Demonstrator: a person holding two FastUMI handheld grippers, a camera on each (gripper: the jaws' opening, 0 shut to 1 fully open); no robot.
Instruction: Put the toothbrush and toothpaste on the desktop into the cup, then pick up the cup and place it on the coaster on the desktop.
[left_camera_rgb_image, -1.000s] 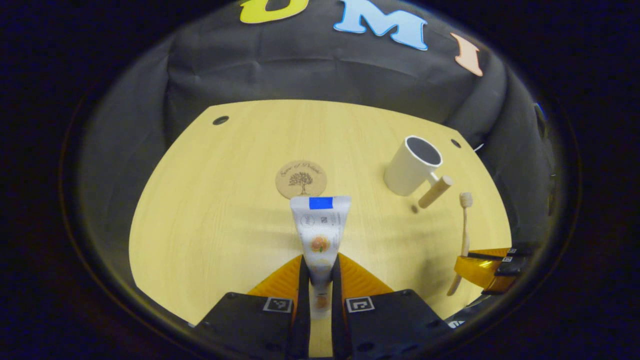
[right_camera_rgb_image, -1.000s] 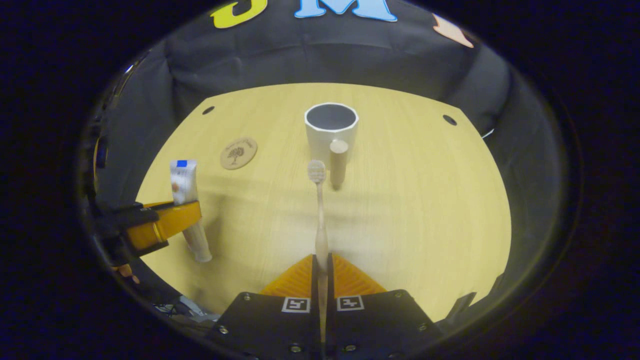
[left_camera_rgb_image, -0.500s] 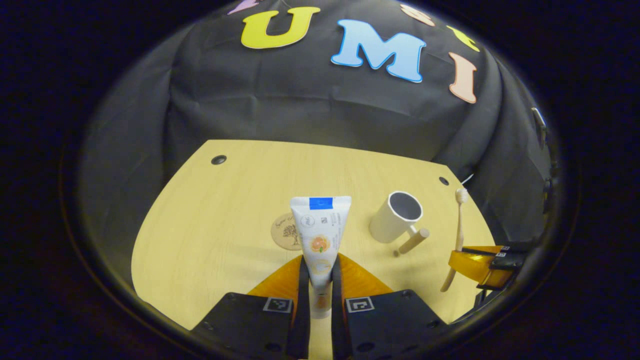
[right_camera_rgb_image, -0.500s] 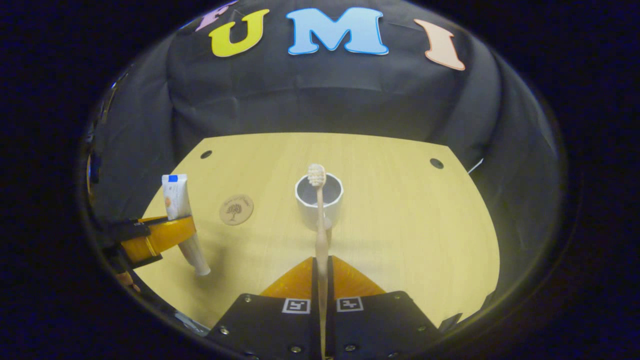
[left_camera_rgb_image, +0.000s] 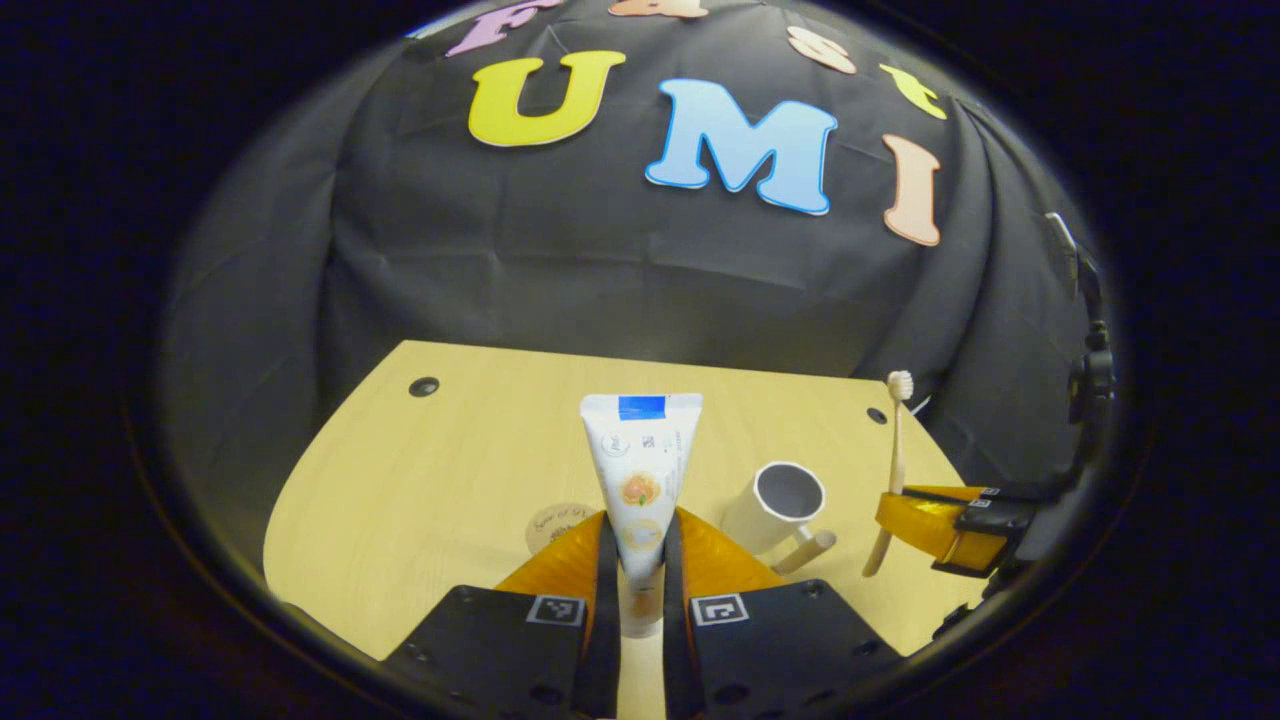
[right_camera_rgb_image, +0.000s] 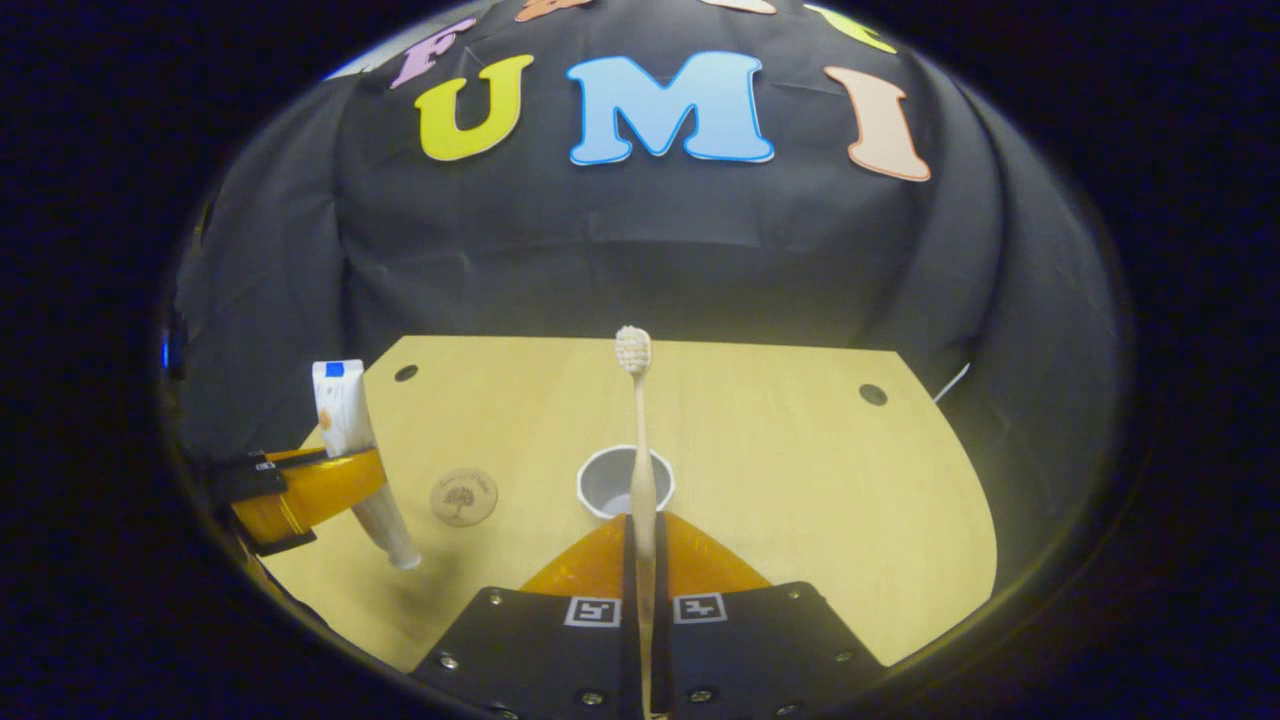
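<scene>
My left gripper (left_camera_rgb_image: 640, 530) is shut on a white toothpaste tube (left_camera_rgb_image: 640, 460) that stands upright, crimped end up. My right gripper (right_camera_rgb_image: 643, 530) is shut on a wooden toothbrush (right_camera_rgb_image: 638, 440), bristles up. The white cup (right_camera_rgb_image: 612, 478) with a wooden handle stands on the table just beyond the right gripper's fingers. In the left gripper view the cup (left_camera_rgb_image: 775, 505) is to the right, with the right gripper (left_camera_rgb_image: 935, 520) and the toothbrush (left_camera_rgb_image: 893, 460) farther right. The round cork coaster (right_camera_rgb_image: 463, 496) lies left of the cup. In the right gripper view the left gripper (right_camera_rgb_image: 300, 485) holds the toothpaste tube (right_camera_rgb_image: 355, 450) at the left.
The light wooden table (right_camera_rgb_image: 800, 500) has small dark holes (right_camera_rgb_image: 873, 394) near its far corners. The black cloth wall rises right behind its far edge. The coaster (left_camera_rgb_image: 555, 522) is partly hidden behind my left gripper's fingers.
Both grippers have risen and tilted upward with their loads still held. The cup and the coaster have slid down in both views, and more of the wall shows.
</scene>
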